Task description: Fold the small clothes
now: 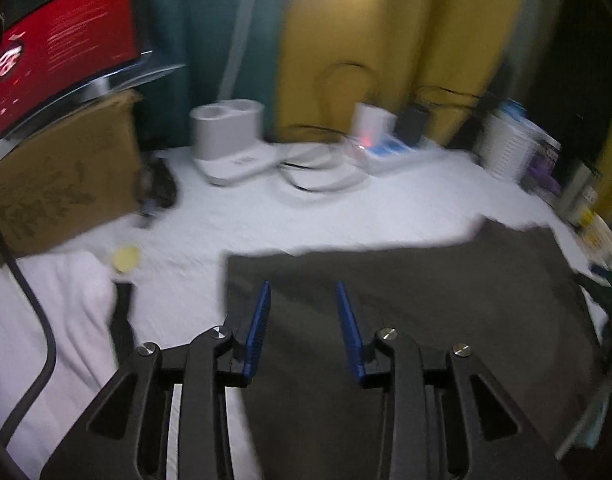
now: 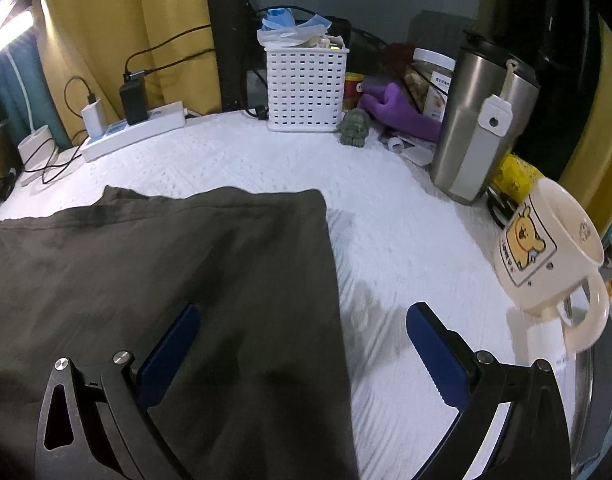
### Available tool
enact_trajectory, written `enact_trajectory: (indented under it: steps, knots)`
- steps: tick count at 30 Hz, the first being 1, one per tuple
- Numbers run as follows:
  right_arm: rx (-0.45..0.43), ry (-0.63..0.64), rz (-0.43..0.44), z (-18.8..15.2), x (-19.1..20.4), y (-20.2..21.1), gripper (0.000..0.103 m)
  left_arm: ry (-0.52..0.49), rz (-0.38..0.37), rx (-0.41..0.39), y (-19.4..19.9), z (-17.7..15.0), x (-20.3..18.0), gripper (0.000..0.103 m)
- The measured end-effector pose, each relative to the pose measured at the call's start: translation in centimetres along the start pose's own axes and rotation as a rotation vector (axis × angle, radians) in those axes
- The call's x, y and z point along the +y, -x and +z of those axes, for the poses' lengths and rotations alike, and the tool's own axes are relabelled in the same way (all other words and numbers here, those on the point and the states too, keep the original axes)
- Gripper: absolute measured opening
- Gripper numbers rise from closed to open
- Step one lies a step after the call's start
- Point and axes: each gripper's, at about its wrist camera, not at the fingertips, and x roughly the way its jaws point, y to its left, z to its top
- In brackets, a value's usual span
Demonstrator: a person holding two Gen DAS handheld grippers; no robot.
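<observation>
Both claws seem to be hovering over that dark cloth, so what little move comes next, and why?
Probably lower the right gripper onto the dark cloth's right edge and pinch it: its fingers stand wide open straddling that edge, and the left gripper is open and empty too.

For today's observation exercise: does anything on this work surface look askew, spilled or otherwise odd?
Nothing is spilled or broken. The dark olive-grey garment lies flat on the white textured cover, though its far edge is uneven, higher at one corner. The cream mug with a yellow bear print appears tilted, possibly only from lens distortion.
</observation>
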Motion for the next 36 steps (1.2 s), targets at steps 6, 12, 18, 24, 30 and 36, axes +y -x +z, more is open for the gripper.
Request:
enact_trajectory:
  steps: [6, 12, 18, 24, 30, 36]
  knots:
    - [-0.003, 0.023, 0.036, -1.4, 2.0, 1.7, 0.103, -0.157, -0.047, 0.062, 1.7, -5.3, -6.7, 0.038]
    - [0.009, 0.074, 0.066, -3.1, 4.7, 2.9, 0.103, -0.131, -0.12, 0.154, 1.3, -8.9, -7.7, 0.038]
    - [0.016, 0.104, 0.103, -4.5, 6.9, 3.9, 0.103, -0.138, -0.111, 0.127, 1.0, -10.4, -7.7, 0.038]
    - [0.011, 0.139, 0.117, -5.8, 8.8, 5.3, 0.103, -0.151, -0.082, 0.099, 1.3, -10.9, -7.4, 0.038]
    - [0.021, 0.162, 0.151, -7.6, 11.0, 6.0, 0.103, -0.148, -0.018, 0.094, 1.5, -11.1, -7.9, 0.039]
    - [0.031, 0.197, 0.145, -9.7, 12.2, 6.6, 0.103, -0.125, -0.085, -0.008, 5.7, -11.6, -9.2, 0.039]
